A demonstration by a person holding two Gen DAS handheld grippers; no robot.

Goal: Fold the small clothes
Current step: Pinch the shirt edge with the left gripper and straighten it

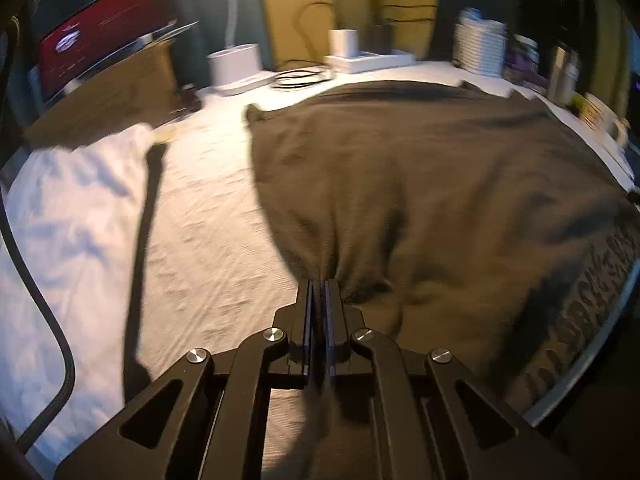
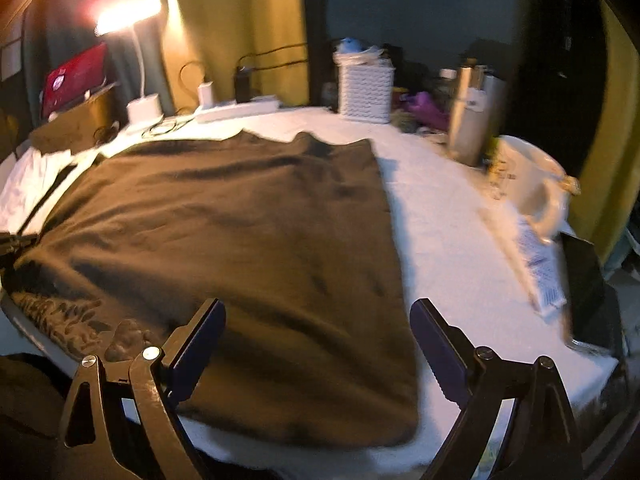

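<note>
Where my left gripper (image 1: 319,286) meets the near edge of the brown shirt (image 1: 420,184), its jaws stand pressed together on a pinch of the fabric, which puckers toward the tips; my right gripper (image 2: 318,312) hangs over the shirt's near right corner with its jaws spread wide and nothing between the pads, the cloth lying flat below them.

The shirt is spread across the white cloth (image 2: 448,216) that covers the table; in the right wrist view its right edge runs from the far end down toward me, with bare white cloth beside it; a printed pattern (image 1: 588,300) runs along its near left part, and the lettering is too blurred for me to read.

To the left of the shirt lies a white garment (image 1: 68,220) with a dark strap (image 1: 146,240) across its edge; beyond it a red laptop lid (image 1: 104,36) carries a pale mark that I cannot make out.

At the far edge stand a lit lamp (image 2: 128,14), a white basket (image 2: 365,88), a steel flask (image 2: 470,120) with a label too blurred to read, and a white mug (image 2: 532,184) with small unreadable print; beside the mug lies a white packet (image 2: 536,264) with blue lines of print, also unreadable.
</note>
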